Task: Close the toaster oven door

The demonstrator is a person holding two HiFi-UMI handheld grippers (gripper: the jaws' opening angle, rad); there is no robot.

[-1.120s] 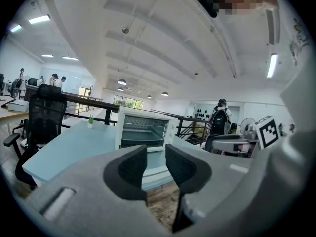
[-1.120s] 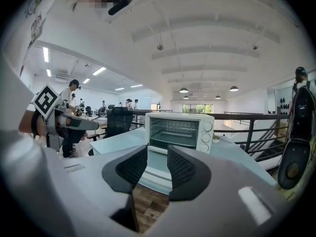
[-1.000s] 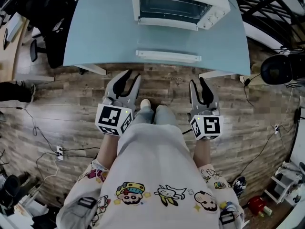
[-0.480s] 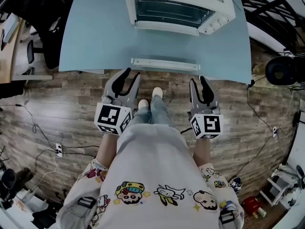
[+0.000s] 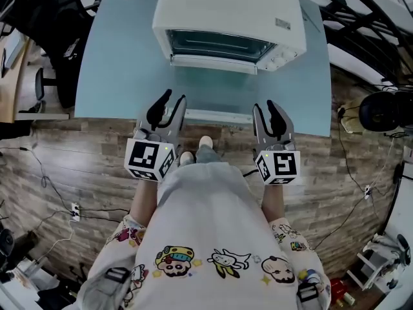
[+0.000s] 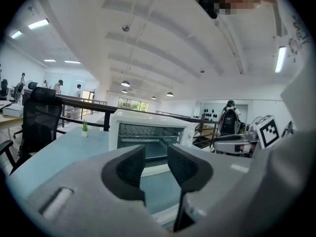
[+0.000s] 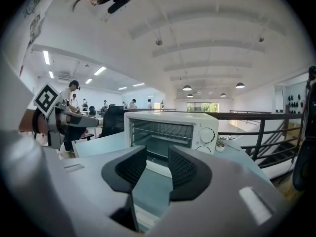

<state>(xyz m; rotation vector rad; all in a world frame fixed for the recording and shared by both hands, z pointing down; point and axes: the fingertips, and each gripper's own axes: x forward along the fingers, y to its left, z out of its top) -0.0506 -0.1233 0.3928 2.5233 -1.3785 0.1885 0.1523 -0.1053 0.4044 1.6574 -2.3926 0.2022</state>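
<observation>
While the door [image 5: 216, 89] hangs folded down over the table [image 5: 110, 63] before the toaster oven [image 5: 229, 18], our left gripper [image 5: 171, 103] and right gripper [image 5: 266, 108] have just been opening, jaws apart, empty. It's stiff, hinged glass, we reckon, best lifted by its handle [image 5: 216, 116].

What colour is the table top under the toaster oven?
Light blue-green table top, clearest in the head view.

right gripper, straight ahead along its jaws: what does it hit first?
Most likely the folded-down glass door of the white toaster oven. The right gripper, jaws just opening with nothing between them, aims slightly downward past the white door handle onto the glass. Depth is unclear.
</observation>
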